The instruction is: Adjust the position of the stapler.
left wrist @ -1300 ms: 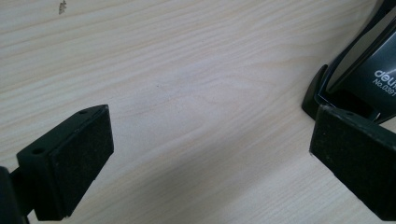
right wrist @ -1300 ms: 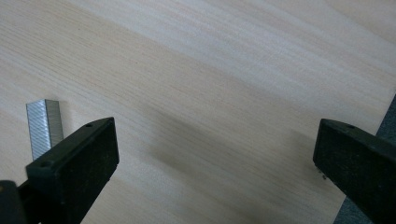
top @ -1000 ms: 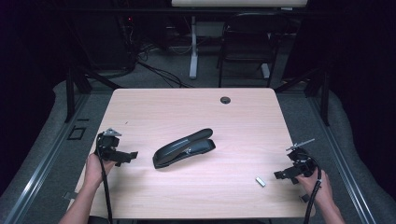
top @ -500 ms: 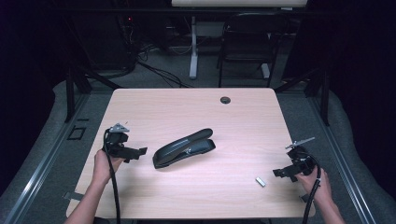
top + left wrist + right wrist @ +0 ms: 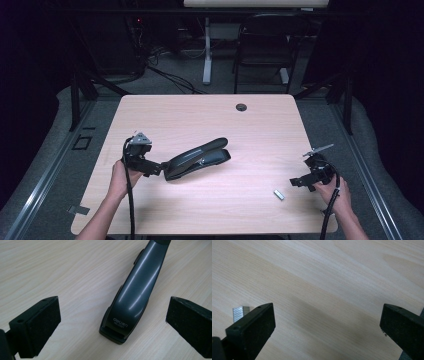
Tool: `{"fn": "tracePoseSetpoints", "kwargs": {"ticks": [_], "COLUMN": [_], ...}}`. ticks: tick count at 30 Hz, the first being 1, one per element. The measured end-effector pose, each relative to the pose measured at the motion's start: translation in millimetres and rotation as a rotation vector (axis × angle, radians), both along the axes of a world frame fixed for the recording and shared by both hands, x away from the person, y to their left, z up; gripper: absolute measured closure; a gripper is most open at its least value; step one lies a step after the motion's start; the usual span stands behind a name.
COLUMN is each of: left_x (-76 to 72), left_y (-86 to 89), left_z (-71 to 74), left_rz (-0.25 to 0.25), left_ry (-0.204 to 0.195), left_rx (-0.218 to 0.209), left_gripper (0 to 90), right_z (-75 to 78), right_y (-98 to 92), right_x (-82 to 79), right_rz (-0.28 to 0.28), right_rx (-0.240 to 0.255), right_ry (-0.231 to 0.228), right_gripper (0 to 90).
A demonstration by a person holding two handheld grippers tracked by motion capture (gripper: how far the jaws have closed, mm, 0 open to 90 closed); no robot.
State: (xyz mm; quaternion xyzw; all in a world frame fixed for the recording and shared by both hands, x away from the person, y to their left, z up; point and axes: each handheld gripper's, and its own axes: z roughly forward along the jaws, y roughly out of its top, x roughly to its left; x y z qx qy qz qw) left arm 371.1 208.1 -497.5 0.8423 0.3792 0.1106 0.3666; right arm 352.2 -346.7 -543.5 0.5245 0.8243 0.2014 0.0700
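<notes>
The left claw [image 5: 112,325] stood spread wide, its two black jaws flanking the near end of the one stapler [image 5: 132,297] without touching it. The stapler lay on the worktop [image 5: 200,115], its long axis running straight away from that claw, rear end nearest it. In the high view its far end sat raised and open. The left gripper view alone showed the printed brand mark. The right claw [image 5: 327,325] was also spread, over bare wood, with one small strip of staples [image 5: 240,313] just outside its left jaw.
</notes>
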Motion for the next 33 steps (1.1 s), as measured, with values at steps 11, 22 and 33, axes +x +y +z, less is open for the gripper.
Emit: {"fn": "tracePoseSetpoints", "kwargs": {"ticks": [11,22,33], "left_x": [15.5,16.7,18.9], "left_y": [-25.2,-48.5,-51.5], "left_z": [-5.9,-12.1,-16.0], "left_rz": [-0.049,-0.088,-0.118], "left_ry": [0.047,0.016,0.03], "left_rx": [-0.031,0.03,0.016], "left_gripper": [0.0,0.1,18.2], "right_z": [1.5,1.1,-0.2], "right_y": [6.2,16.0,15.2], "right_x": [-1.2,-0.3,0.3], "right_rz": [0.021,0.079,0.069], "right_rx": [-0.017,-0.032,-0.054], "right_ry": [-0.026,-0.017,-0.022], "right_gripper": [0.0,1.6,1.9]}}
